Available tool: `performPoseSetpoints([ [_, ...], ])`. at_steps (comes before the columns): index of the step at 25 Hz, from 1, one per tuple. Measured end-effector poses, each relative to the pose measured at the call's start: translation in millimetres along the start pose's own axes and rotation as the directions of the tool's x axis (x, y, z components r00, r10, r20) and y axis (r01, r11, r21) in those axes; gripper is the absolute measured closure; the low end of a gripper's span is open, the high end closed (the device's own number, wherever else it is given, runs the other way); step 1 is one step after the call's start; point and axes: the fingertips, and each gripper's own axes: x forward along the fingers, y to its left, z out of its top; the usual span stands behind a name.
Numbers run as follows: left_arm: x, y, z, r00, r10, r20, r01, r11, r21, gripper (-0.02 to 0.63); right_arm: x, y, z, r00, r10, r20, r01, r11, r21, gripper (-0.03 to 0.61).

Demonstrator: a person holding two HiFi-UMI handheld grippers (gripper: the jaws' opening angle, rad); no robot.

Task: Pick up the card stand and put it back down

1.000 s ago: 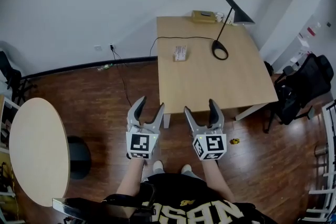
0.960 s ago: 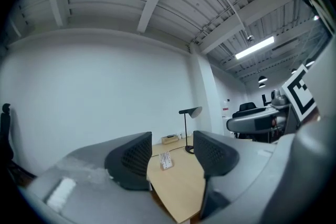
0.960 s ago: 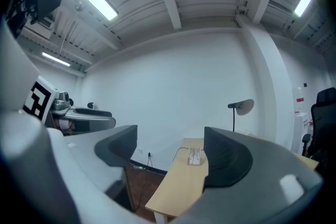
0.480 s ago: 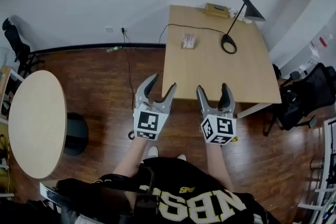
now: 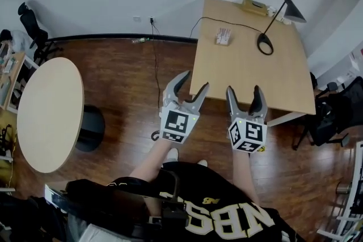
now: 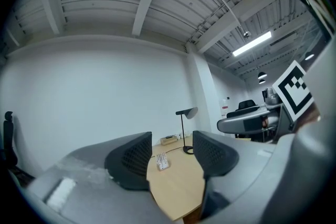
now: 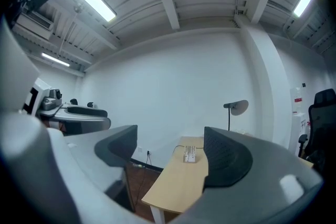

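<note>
Head view: the left gripper (image 5: 193,83) and right gripper (image 5: 244,92) hover side by side at the near edge of a wooden table (image 5: 249,73), both with jaws apart and empty. The card stand (image 5: 223,37) sits well beyond them near the table's far end, beside a desk lamp (image 5: 265,43). Letters on the person's shirt (image 5: 227,224) read in part "NBS".

Left gripper view: its jaws stand moderately apart with nothing between them; the card stand (image 6: 163,161) shows through the gap, far off on the tabletop, its print too small to read.

Right gripper view: its jaws gape, gripping nothing; the card stand (image 7: 189,154) stands upright on the table, well ahead.
</note>
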Motion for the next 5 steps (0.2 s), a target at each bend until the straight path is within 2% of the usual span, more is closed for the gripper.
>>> performPoseSetpoints([
  [5,-8.6,4.7,0.8,1.000,0.003,0.003,-0.003,1.000,-0.003,0.360,-2.9,9.3,4.9,1.000,-0.004,0.001,0.004,1.000,-0.008,0.186],
])
